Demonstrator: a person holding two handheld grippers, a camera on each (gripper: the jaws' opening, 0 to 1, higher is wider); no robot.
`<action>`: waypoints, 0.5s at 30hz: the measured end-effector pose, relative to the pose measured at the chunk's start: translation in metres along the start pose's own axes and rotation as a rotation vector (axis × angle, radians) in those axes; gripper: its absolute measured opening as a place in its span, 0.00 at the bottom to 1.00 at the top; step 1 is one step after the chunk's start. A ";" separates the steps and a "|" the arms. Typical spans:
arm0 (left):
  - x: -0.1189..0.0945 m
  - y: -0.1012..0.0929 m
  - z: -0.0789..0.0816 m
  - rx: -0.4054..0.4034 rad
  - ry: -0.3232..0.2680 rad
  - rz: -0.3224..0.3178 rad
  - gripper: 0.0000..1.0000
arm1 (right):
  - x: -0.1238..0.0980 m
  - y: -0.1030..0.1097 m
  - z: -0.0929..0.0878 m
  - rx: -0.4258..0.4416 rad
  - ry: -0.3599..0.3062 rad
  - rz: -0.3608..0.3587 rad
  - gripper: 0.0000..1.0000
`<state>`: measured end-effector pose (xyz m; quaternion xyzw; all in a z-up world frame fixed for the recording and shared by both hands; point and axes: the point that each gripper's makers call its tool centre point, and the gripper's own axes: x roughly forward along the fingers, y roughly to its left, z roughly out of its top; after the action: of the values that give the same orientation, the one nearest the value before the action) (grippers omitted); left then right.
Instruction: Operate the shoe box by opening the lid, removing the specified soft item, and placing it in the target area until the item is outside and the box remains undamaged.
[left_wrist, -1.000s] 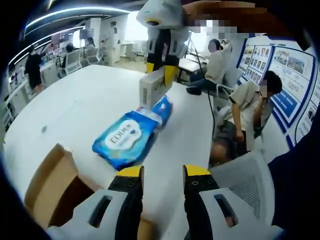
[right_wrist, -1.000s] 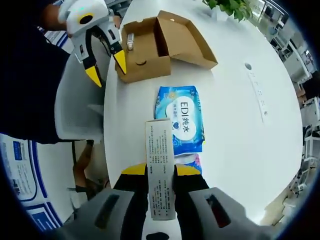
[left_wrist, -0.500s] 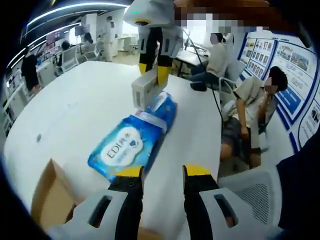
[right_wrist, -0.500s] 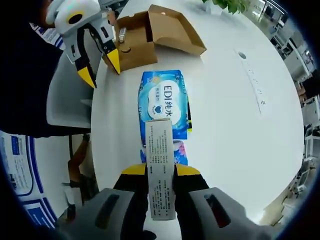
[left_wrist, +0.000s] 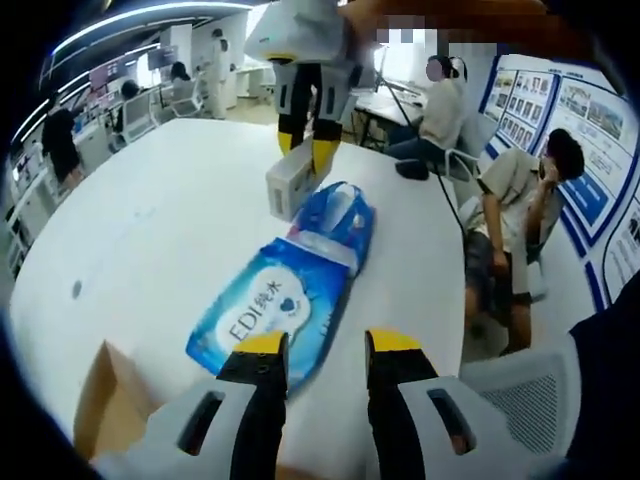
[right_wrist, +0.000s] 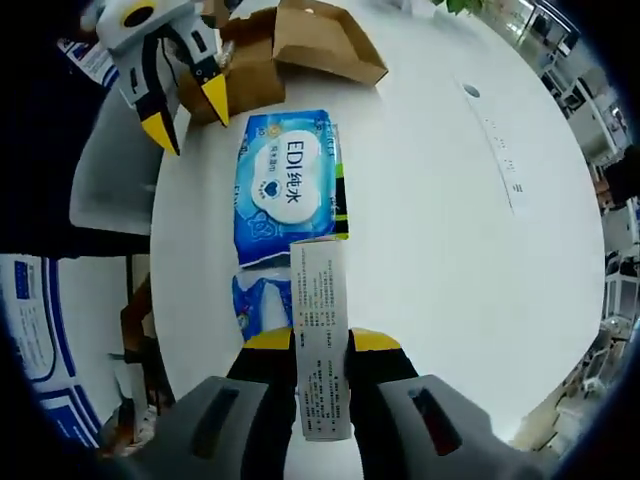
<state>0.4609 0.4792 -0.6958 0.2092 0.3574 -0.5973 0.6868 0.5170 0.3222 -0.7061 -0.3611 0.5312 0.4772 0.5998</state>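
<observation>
The brown shoe box (right_wrist: 290, 45) lies open at the far end of the white table (right_wrist: 450, 200); its edge (left_wrist: 100, 410) shows at lower left in the left gripper view. A blue wipes pack (right_wrist: 288, 185) (left_wrist: 275, 310) lies flat outside it, with a smaller blue pack (right_wrist: 262, 300) (left_wrist: 340, 215) just beyond. My right gripper (right_wrist: 320, 340) (left_wrist: 305, 150) is shut on a white carton (right_wrist: 320, 330) (left_wrist: 290, 185), held low over the table by the smaller pack. My left gripper (left_wrist: 328, 345) (right_wrist: 180, 105) is open, empty, near the box's front.
A grey mesh chair (left_wrist: 520, 390) stands at the table edge beside my left gripper. Two people (left_wrist: 520, 200) sit past the table's far side. A strip of paper (right_wrist: 500, 150) lies on the bare table surface.
My right gripper has carried the white carton farther from the shoe box and lower toward the table. The left gripper stays open near the box.
</observation>
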 end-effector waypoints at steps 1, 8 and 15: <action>0.001 0.001 0.000 -0.003 0.001 -0.001 0.29 | 0.001 -0.002 0.000 0.006 -0.003 0.000 0.17; 0.006 -0.004 -0.008 -0.010 0.017 -0.012 0.28 | 0.013 -0.013 -0.005 0.008 -0.010 -0.017 0.17; 0.007 -0.006 -0.014 -0.021 0.022 -0.017 0.28 | 0.027 -0.019 -0.006 0.026 -0.029 -0.007 0.17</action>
<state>0.4522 0.4833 -0.7094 0.2054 0.3730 -0.5970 0.6799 0.5326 0.3162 -0.7354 -0.3481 0.5272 0.4732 0.6141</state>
